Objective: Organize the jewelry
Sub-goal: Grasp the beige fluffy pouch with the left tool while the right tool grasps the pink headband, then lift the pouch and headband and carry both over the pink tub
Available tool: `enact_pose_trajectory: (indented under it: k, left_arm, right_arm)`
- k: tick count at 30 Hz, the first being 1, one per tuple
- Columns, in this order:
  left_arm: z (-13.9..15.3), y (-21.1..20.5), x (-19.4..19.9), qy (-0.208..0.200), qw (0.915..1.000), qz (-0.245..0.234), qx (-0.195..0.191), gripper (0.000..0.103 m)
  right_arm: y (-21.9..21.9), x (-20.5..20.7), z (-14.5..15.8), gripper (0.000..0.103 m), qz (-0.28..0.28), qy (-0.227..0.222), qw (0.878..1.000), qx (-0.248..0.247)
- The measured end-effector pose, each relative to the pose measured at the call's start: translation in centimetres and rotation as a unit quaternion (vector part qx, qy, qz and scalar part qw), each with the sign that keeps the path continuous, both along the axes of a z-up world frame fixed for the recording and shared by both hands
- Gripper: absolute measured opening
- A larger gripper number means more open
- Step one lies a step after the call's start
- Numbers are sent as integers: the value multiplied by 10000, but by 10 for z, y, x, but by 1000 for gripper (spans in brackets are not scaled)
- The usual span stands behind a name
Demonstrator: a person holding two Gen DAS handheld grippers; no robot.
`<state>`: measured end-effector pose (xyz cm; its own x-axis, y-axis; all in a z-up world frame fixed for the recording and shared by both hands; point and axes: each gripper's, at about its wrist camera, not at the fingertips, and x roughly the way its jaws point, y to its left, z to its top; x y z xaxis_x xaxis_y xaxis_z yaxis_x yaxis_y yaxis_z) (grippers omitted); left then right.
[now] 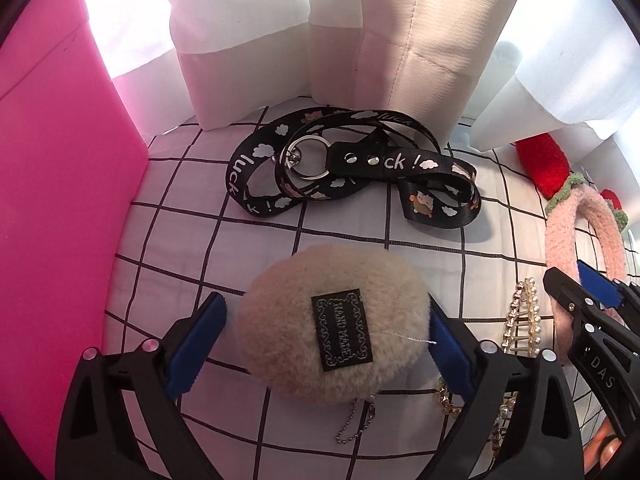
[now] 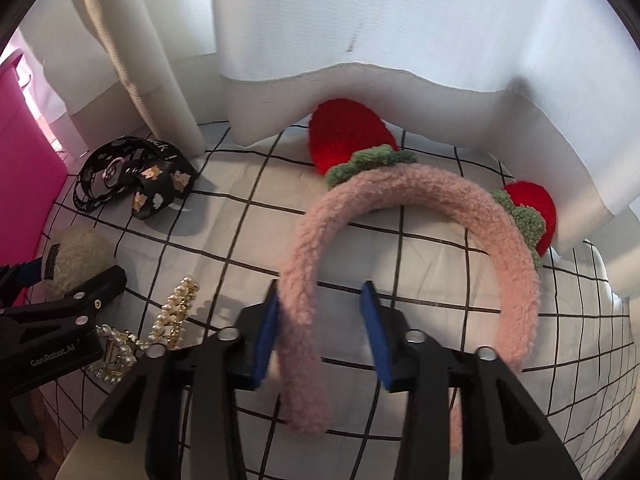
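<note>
left hand-held gripper [image 1: 328, 344] wide, pads either side of beige plush pom-pom [image 1: 332, 320], label "HAND MADE" | right hand-held gripper [image 2: 320, 336] narrowed round one leg of pink fleecy headband [image 2: 420, 216], left pad touching, right pad clear | black "luck!" lanyard [image 1: 360, 164] behind; pearl hair clip [image 1: 524, 320] between grippers | checked cloth [image 1: 192, 240]; pink box wall [image 1: 60, 200] left

Beige fluffy pom-pom [image 1: 332, 320], black woven label, white lettering. Black lanyard [image 1: 360, 168], white clouds, white "luck!" print. Pink fuzzy headband [image 2: 400, 216], red strawberries, green leaves. Pearl-and-gold hair clip [image 1: 524, 320]. White cloth [image 2: 400, 252], black grid lines. Hot-pink box [image 1: 60, 200]. White curtain [image 2: 400, 20].
</note>
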<state>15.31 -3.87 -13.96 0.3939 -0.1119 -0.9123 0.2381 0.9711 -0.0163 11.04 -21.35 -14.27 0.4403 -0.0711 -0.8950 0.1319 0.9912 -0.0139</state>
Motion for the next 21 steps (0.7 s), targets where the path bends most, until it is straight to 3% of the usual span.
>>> enact_pose_trajectory:
  k: [1, 3, 7, 21]
  left_arm:
    - [3, 0, -4, -33, 10000, -39, -11, 76]
    - [6, -4, -8, -42, 10000, -81, -32, 67]
    - [9, 1, -12, -13, 9999, -23, -152, 59]
    - [48, 5, -32, -284, 9994, 42, -213, 56]
  right_arm:
    - [9, 2, -1, 9, 79, 13, 9999, -84]
    - [12, 1, -2, 9, 100, -18, 9999, -127]
    - [8, -4, -2, 8, 52, -93, 9999, 34]
    - [10, -31, 22, 7, 105, -540, 9984, 147]
